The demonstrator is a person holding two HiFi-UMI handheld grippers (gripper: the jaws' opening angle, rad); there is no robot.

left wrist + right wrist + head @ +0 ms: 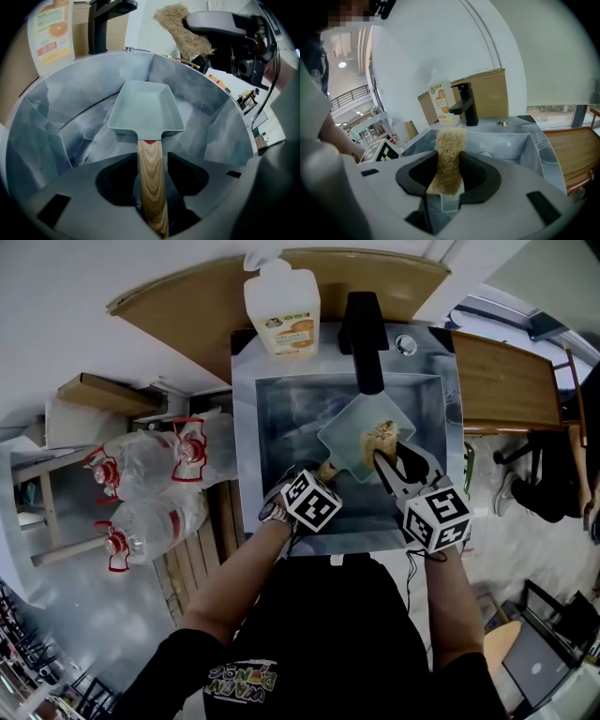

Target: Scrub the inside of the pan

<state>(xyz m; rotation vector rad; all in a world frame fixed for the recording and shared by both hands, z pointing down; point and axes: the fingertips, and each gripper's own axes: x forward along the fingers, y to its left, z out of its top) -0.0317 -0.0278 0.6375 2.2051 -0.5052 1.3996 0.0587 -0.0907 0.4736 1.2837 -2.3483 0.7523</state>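
Left gripper [151, 161] jaws clenched on handle [151, 187] of pan [143, 105], pan down inside sink [281, 423]. Right gripper [449, 171] jaws grasp scrubber [449, 143] above sink, apparently clear of pan. Scrubbing seemingly not begun; whole inside left.

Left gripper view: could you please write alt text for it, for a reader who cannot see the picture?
The left gripper clamps the wooden handle of a pale green rectangular pan inside a stainless steel sink. Above it, the right gripper holds a tan fibrous scrubbing pad, with a black tap and an orange-labelled bottle behind.
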